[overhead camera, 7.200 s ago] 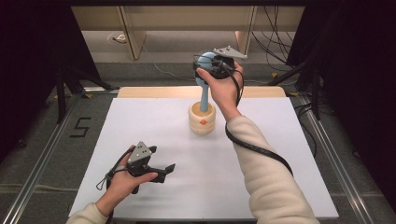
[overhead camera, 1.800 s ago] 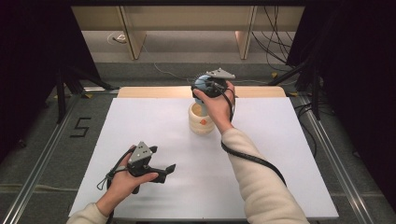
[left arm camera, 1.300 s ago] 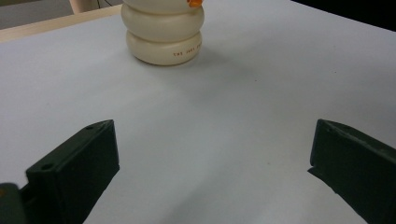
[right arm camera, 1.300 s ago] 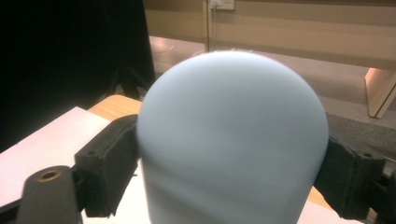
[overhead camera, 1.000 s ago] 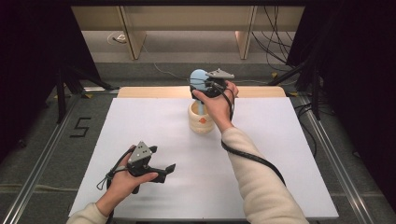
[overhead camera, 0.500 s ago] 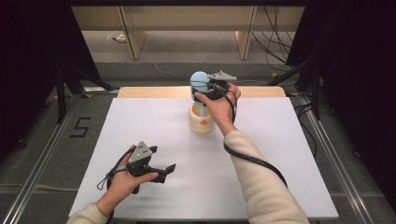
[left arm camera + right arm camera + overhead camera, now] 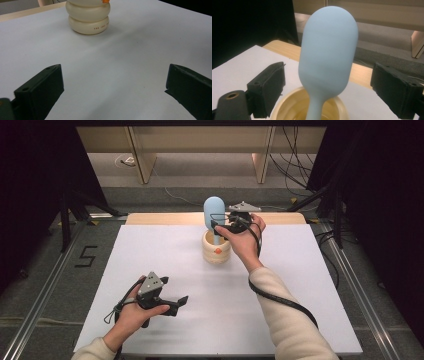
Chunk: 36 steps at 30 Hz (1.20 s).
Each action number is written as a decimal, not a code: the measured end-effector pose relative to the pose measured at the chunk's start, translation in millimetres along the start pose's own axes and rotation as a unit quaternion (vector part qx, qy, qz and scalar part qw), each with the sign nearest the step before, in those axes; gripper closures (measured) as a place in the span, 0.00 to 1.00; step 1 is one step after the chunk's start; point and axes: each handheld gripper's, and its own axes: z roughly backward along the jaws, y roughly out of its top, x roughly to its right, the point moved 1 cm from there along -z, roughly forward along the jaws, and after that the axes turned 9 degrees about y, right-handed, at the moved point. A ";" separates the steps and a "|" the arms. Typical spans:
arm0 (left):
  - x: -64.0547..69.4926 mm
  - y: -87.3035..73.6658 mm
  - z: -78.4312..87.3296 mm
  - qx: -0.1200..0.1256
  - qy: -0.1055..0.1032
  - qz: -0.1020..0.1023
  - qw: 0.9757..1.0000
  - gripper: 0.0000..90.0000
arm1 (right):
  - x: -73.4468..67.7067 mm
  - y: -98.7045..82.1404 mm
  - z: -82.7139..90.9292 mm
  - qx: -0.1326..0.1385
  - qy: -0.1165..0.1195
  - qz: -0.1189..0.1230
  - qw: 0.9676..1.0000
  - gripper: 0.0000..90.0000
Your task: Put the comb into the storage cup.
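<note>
Spatula (image 7: 214, 214), pale blue, stood handle-down in the cream holder (image 7: 216, 252), the right gripper (image 7: 329, 82) spread wide around its blade without touching, the left gripper (image 7: 112, 90) open and empty nearby; a careless sideways nudge might have toppled the holder.

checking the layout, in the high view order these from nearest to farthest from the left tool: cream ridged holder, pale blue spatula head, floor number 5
1. Floor number 5, left, off the table.
2. Cream ridged holder, ahead and right.
3. Pale blue spatula head, above the holder.
Left tool sits near the table's front.
</note>
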 end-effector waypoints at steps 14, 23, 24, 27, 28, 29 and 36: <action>0.4 -0.5 -0.5 -0.001 0.001 0.001 1.000 0.01 | 2.5 -15.6 27.8 -0.008 0.007 0.012 1.000 0.15; 0.7 -0.7 -0.8 -0.001 0.002 0.001 1.000 0.01 | 4.5 -28.6 44.7 -0.010 0.018 0.016 1.000 0.14; 0.8 -0.7 -0.8 -0.002 0.002 0.001 1.000 0.01 | 4.9 -30.3 46.4 -0.011 0.020 0.020 1.000 0.14; 0.7 -0.9 -1.1 -0.002 0.002 0.001 1.000 0.01 | 6.3 -35.7 52.2 -0.012 0.024 0.023 0.999 0.14; 0.7 -0.9 -1.1 -0.002 0.002 0.001 1.000 0.01 | 6.6 -36.8 53.5 -0.012 0.025 0.023 0.999 0.14; 0.7 -0.9 -1.2 -0.002 0.002 0.001 1.000 0.01 | 7.0 -38.5 55.0 -0.012 0.025 0.024 0.999 0.14; 0.4 -1.0 -1.2 -0.003 0.004 0.002 1.000 0.01 | 8.9 -47.5 67.3 -0.016 0.031 0.024 0.999 0.14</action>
